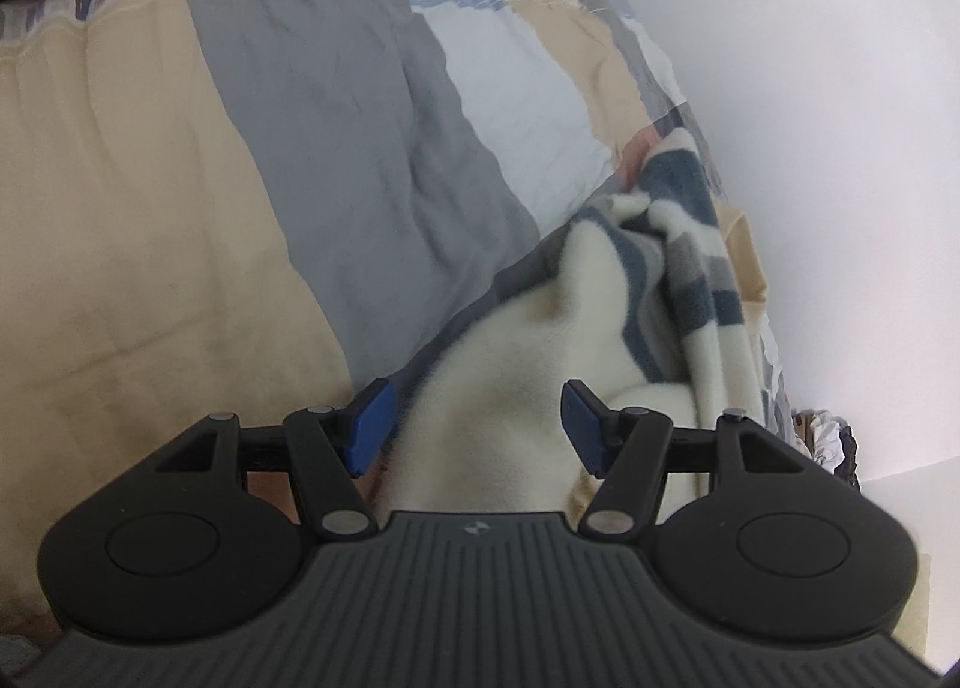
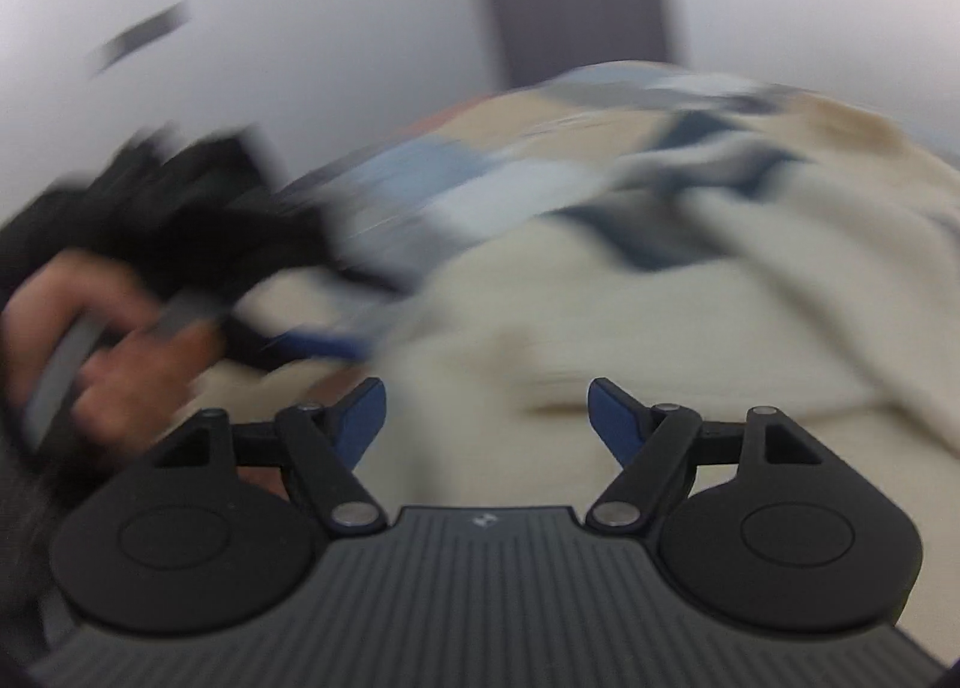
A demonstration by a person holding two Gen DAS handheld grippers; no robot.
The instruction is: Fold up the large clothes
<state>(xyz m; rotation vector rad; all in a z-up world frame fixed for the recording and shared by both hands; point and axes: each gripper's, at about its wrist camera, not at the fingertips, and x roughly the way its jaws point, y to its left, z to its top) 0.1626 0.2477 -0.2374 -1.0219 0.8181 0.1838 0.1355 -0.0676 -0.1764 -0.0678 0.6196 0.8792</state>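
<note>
- The cream fleece garment [image 1: 528,364], banded in dark blue and grey along one edge, lies crumpled on the bed's patchwork cover [image 1: 336,160].
- In the left wrist view its long axis runs from the left tongs [image 1: 477,427] up and to the right toward the white wall [image 1: 828,106]; the striped end points away.
- The left tongs are spread wide, with cream fabric between the blue pads [image 1: 369,427], not pinched.
- The right tongs [image 2: 486,424] are released above the cream cloth, holding nothing.
- The right wrist view is heavily blurred; a hand [image 2: 114,346] shows at its left.
</note>
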